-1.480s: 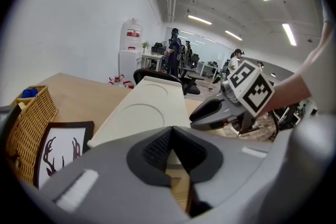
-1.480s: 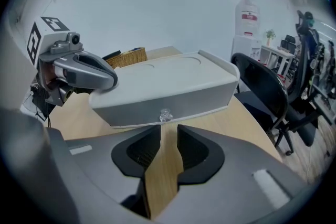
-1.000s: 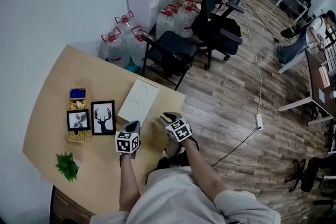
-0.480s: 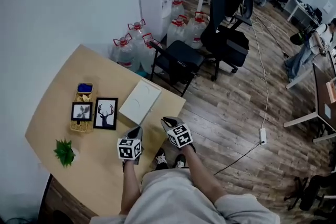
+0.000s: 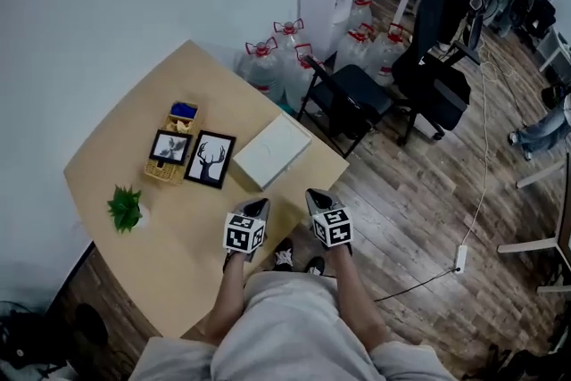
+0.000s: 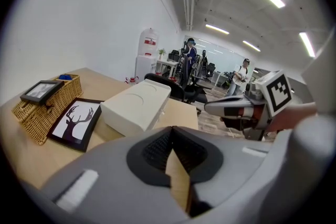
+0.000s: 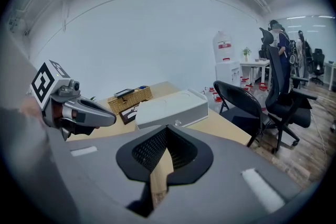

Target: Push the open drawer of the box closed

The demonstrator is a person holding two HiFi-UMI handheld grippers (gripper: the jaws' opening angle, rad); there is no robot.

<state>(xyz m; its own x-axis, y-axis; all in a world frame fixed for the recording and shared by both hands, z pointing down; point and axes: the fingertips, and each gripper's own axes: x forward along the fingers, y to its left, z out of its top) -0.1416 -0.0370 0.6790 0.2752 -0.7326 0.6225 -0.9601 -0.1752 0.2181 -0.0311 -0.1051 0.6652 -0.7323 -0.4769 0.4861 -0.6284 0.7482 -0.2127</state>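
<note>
- Now clenched on nothing: left gripper (image 5: 256,208), jaws pressed together, above the near edge of the wooden table (image 5: 205,94).
- Likewise clenched and empty: right gripper (image 5: 318,196), just beside the left one.
- Ahead of both, untouched: white box (image 5: 272,152), flat near the table's right edge, small knob (image 7: 177,124) on its front face.
- Left of the box: deer picture (image 5: 211,161), wicker basket (image 5: 169,158), small plant (image 5: 125,208).

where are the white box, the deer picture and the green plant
white box (image 5: 272,151), head view, middle of its top face
deer picture (image 5: 211,160), head view, on the deer print inside the frame
green plant (image 5: 126,208), head view, centre of its leaves
</note>
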